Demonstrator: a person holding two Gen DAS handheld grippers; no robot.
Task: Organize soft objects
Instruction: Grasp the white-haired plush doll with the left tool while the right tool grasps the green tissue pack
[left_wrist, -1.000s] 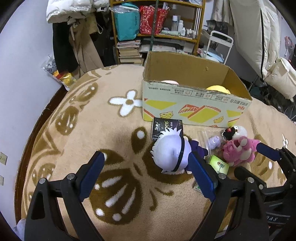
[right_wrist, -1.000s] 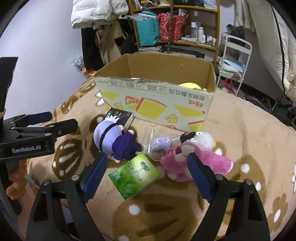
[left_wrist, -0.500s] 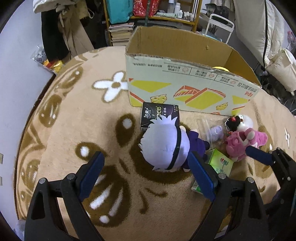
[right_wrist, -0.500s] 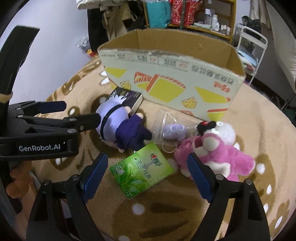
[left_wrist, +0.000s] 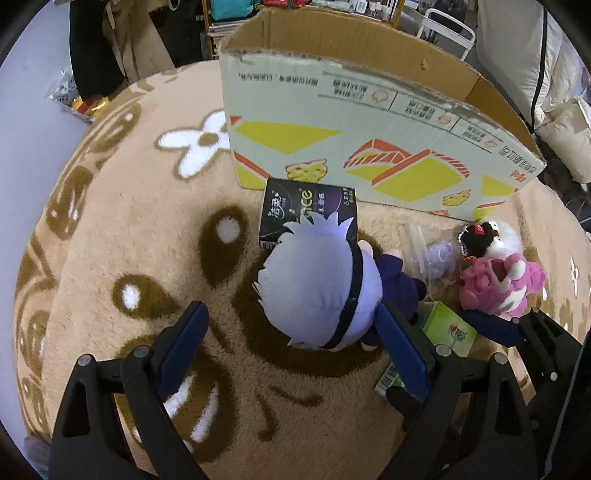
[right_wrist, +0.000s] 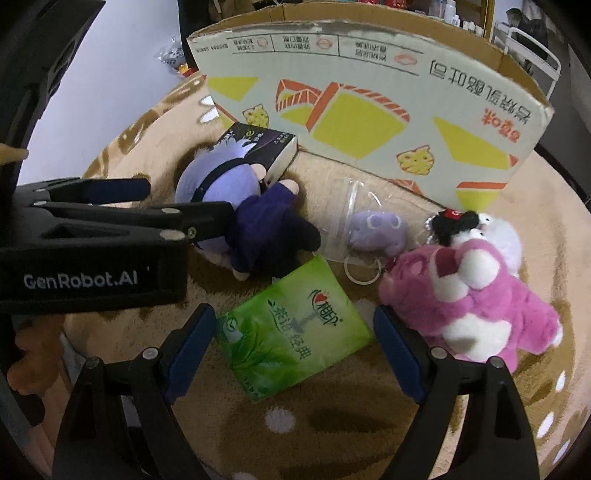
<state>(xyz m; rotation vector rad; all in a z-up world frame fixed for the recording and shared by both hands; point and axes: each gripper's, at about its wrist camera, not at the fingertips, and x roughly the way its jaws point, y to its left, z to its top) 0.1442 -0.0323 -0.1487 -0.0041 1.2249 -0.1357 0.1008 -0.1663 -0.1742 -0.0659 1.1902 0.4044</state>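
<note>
A lavender-haired plush doll (left_wrist: 321, 280) in dark purple clothes lies on the tan rug, also in the right wrist view (right_wrist: 236, 206). My left gripper (left_wrist: 295, 332) is open, its fingers on either side of the doll's head. My right gripper (right_wrist: 295, 332) is open over a green tissue pack (right_wrist: 291, 328). A pink plush bear (right_wrist: 469, 299) lies to its right, touching the right finger. A small purple plush in a clear bag (right_wrist: 373, 229) and a white plush with a black bow (right_wrist: 491, 232) lie behind.
An open cardboard box (left_wrist: 369, 110) stands just behind the toys, with a black tissue box (left_wrist: 306, 214) leaning under the doll's head. The rug (left_wrist: 110, 240) lies on a round surface. Shelves, clothes and bedding crowd the background.
Both grippers have moved forward and down. The left now straddles the doll's head; the right has closed in over the green pack. Nothing has been taken hold of.
</note>
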